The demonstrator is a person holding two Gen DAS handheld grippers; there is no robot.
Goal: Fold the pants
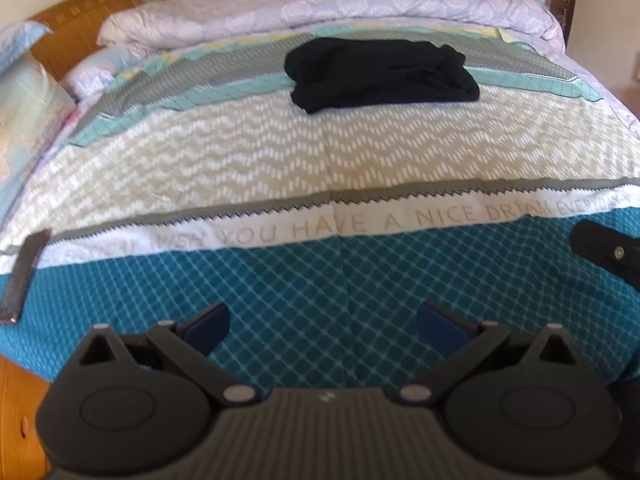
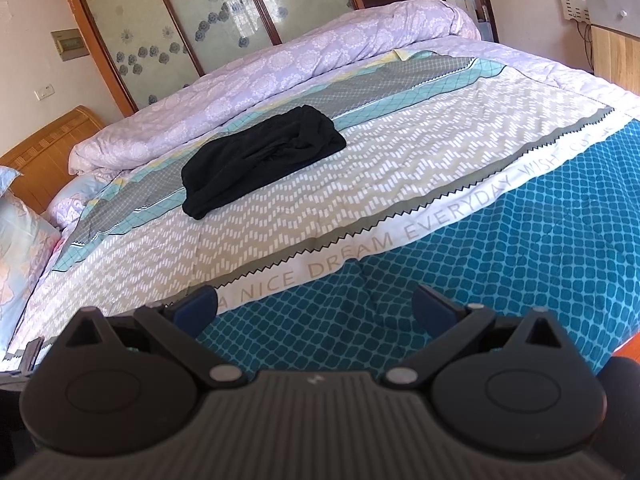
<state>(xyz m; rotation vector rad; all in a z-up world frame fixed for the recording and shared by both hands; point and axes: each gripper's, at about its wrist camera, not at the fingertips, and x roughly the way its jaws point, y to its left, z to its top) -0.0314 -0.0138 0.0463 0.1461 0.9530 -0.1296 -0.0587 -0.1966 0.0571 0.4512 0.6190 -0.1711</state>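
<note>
Reading "HAVE A NICE DREAM EVERYDAY", bedspread [image 1: 320,152] bears folded pants [image 1: 380,76]; both grippers gape empty.

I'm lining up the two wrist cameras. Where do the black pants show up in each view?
Left wrist view: the black pants lie upper centre, slightly right, across the grey and teal stripes.
Right wrist view: the black pants lie left of centre, tilted, on the same stripes.
Shared landmark: the rolled lilac quilt just behind them in both views.
</note>
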